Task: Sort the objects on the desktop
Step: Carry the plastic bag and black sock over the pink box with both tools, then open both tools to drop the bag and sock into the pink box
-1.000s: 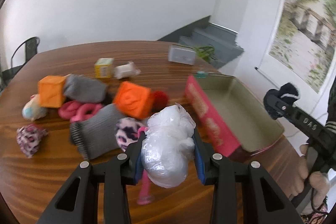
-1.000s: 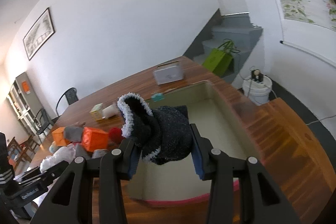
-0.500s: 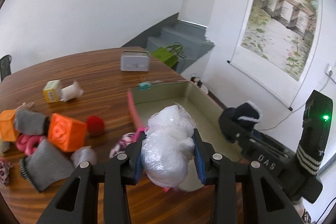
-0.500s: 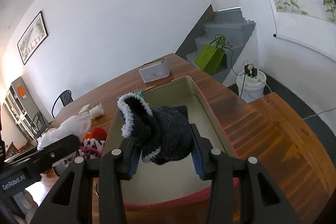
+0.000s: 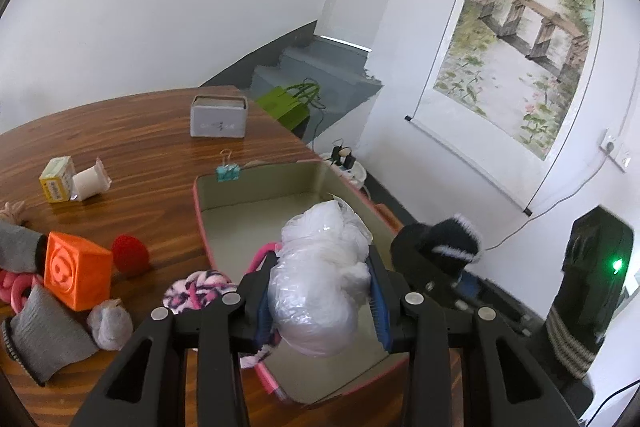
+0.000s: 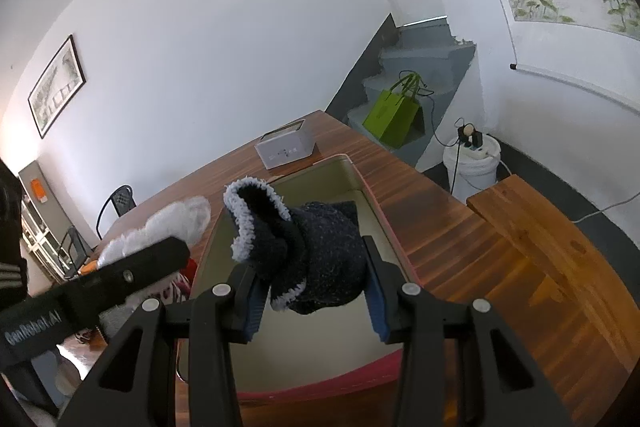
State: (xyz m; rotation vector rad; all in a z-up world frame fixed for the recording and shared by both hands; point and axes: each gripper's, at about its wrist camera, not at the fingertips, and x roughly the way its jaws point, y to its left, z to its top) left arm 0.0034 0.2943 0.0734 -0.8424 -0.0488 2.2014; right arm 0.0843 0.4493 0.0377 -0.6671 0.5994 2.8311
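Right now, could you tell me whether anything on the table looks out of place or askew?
One small oddity: a teal binder clip is clamped onto the far rim of the pink tray, which looks otherwise empty. Nothing looks spilled or damaged.

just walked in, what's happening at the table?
A person is sorting clutter into the pink-sided tray. The left gripper is shut on a white plastic-wrapped bundle, held over the tray. The right gripper is shut on a dark knit sock, also over the tray. Nothing lies in the visible part of the tray yet; the orange cube and other bits remain on the table.
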